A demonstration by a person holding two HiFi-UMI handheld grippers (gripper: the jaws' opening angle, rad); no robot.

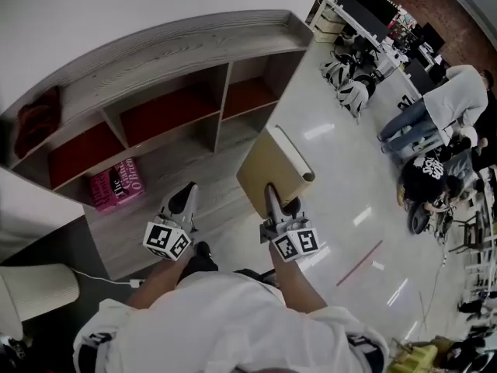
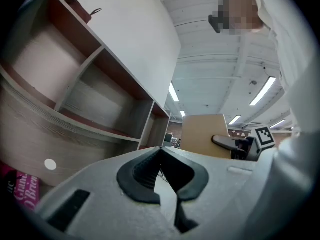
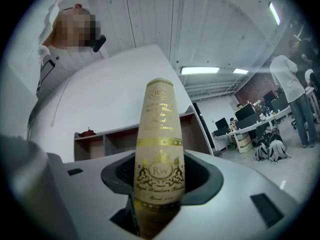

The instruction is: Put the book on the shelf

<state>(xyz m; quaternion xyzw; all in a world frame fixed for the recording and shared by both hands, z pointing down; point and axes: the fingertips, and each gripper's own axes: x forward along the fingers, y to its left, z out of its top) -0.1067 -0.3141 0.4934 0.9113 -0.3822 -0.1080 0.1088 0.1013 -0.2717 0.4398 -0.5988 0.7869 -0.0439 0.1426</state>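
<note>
The book (image 1: 273, 165) is in the air before the shelf (image 1: 155, 57), the right gripper (image 1: 271, 200) clamped across its covers at the spine. It looks a stiff, lightish hardback (the glossy cover may slip), best gripped near the spine. The left gripper (image 1: 185, 202) is closed on nothing.

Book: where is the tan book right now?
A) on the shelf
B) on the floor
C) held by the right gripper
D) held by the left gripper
C: the right gripper is shut on the book, holding it upright in the air, out in front of the shelf.
</note>
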